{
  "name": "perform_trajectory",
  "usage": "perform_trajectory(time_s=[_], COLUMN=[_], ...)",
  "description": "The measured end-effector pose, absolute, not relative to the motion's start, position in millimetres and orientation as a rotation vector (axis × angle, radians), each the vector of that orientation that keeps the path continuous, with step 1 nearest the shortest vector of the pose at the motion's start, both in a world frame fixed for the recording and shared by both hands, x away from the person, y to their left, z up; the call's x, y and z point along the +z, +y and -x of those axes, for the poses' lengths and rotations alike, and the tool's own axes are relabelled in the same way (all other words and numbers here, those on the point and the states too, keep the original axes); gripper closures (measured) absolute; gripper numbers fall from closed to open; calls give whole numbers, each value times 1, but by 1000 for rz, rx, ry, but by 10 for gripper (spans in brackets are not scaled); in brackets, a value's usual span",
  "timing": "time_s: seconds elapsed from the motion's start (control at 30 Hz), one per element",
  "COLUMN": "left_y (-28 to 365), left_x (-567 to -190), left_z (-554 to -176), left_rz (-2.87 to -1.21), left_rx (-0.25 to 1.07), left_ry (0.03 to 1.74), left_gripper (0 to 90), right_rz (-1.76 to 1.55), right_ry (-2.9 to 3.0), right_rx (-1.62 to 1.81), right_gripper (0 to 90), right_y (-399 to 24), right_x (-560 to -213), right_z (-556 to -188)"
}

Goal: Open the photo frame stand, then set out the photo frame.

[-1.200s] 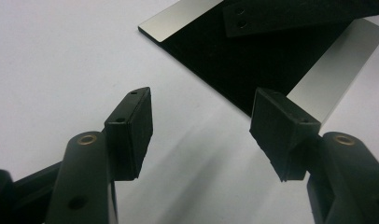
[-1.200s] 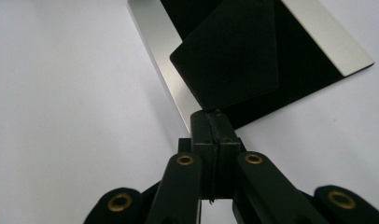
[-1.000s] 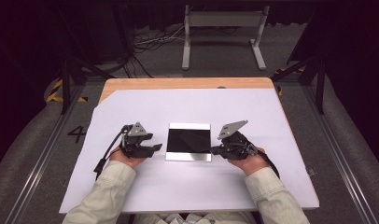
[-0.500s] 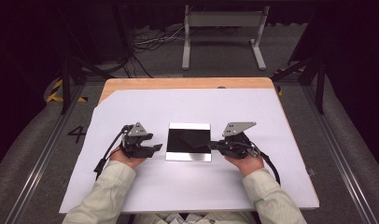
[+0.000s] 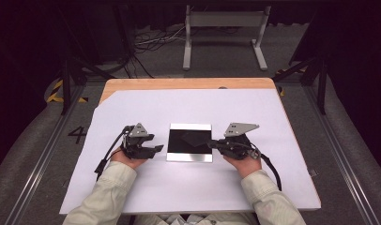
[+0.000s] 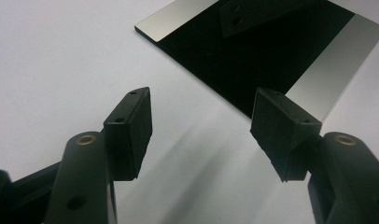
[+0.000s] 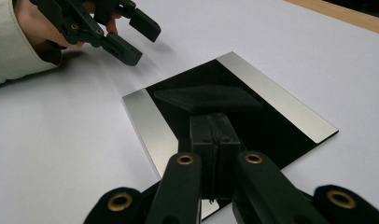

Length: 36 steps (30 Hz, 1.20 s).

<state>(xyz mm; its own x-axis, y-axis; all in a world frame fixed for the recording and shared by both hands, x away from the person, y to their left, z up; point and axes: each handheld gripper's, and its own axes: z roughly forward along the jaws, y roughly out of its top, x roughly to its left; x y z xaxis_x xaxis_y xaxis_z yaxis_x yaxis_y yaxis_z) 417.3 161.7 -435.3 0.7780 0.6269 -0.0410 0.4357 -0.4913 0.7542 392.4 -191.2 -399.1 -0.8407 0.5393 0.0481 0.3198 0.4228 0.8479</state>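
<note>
One mirror plate [image 5: 189,143], two tools, left tool [image 5: 156,149] open, right tool [image 5: 211,143] closed.

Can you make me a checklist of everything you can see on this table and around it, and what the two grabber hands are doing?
Surface: white sheet over a wooden table.
Job's things: shiny black plate with silvery strips on two edges, lying flat.
Clutter: nothing seen.
Grippers: left gripper open beside the plate, not touching; right gripper shut, jaws over the plate's edge.
Cables: one trails from each gripper; loose cables on the floor behind.
Surroundings: grey metal stand, floor rails, dark room.
</note>
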Motion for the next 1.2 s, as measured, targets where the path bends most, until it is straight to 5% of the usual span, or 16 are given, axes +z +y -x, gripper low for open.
perform_trajectory(time_s=[1.2], left_y=[160], left_x=[-435], left_z=[-414], left_rz=[-2177], left_rx=[356], left_ry=[785], left_gripper=[403], right_rz=[-799], right_ry=[2498], right_rx=[1267], right_gripper=[845], right_y=[-204], right_x=[-357], right_z=[-386])
